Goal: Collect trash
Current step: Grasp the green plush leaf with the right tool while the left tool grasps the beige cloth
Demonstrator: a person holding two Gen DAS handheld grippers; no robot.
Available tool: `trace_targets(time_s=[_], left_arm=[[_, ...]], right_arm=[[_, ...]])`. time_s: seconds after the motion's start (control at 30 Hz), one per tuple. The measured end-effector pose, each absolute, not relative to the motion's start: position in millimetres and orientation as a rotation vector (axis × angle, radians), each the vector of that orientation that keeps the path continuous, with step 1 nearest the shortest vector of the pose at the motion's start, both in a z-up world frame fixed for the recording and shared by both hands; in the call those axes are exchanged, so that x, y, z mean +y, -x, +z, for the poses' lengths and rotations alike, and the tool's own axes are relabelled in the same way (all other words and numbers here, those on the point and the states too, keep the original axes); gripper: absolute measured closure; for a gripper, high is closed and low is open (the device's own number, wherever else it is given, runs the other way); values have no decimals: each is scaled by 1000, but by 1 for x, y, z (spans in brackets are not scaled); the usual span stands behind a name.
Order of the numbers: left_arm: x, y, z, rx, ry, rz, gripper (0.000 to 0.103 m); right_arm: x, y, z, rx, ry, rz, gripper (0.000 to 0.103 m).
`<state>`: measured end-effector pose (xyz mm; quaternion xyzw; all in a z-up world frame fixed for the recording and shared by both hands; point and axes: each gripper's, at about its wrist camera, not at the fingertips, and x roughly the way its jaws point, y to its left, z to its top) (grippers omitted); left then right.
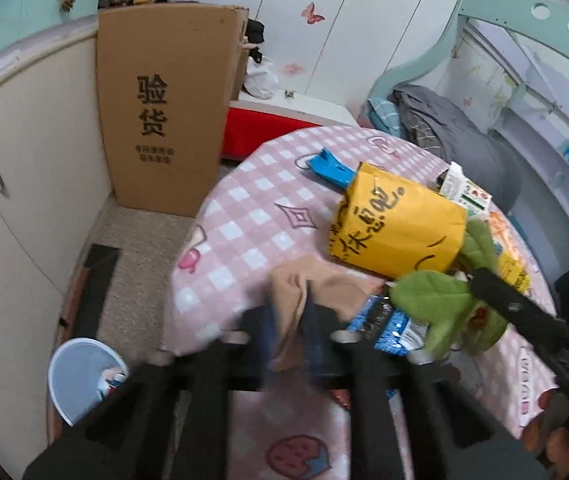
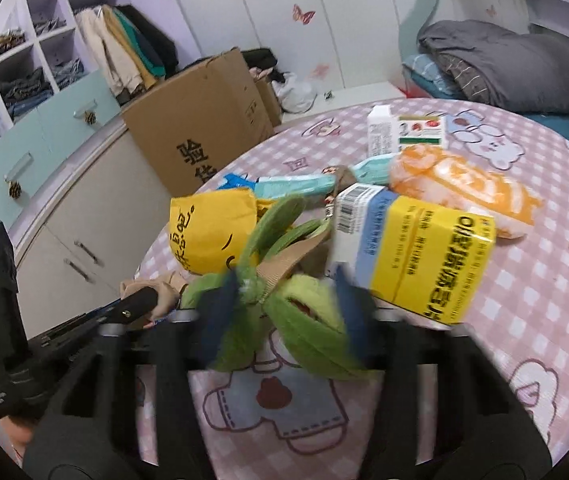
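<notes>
- In the left wrist view we see our left hand-held gripper point(image 1: 286, 334) closed together on a beige cloth point(image 1: 308, 292) at the near edge of the table point(image 1: 244, 216), which wears a pink checked cover.
- Just right of the cloth lie a blue wrapper point(image 1: 388, 326) and a green plush toy point(image 1: 440, 304); farther back is a yellow paper bag point(image 1: 396, 228).
- On the floor at near left stands a pale blue bin point(image 1: 80, 376) with some trash inside.
- A tall cardboard box point(image 1: 164, 108) stands at far left.
- In the right wrist view our right hand-held gripper point(image 2: 284, 312) is clamped on the green plush toy, its blue pads blurred on either side.
- Just right of it a yellow and blue carton point(image 2: 416, 256) lies on its side, with an orange packet point(image 2: 456, 188) beyond.
</notes>
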<state>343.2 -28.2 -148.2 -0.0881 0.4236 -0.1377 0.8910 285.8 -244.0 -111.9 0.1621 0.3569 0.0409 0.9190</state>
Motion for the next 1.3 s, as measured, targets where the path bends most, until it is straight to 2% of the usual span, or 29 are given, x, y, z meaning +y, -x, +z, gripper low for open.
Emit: trace_targets(time_s=[0.13, 0.47, 0.73, 0.97, 1.3], left_arm=[[-21, -330, -135, 812, 211, -280, 98], [10, -283, -78, 634, 272, -228, 98], [48, -250, -61, 592, 296, -181, 98], [103, -234, -81, 612, 332, -106, 98], [206, -226, -161, 734, 434, 82, 98]], right_arm=[[-242, -273, -100, 676, -303, 69, 86], [-226, -236, -40, 529, -287, 129, 86], [-173, -225, -23, 524, -249, 256, 86], [-99, -227, -37, 598, -198, 405, 86], [19, -244, -102, 759, -88, 562, 86]])
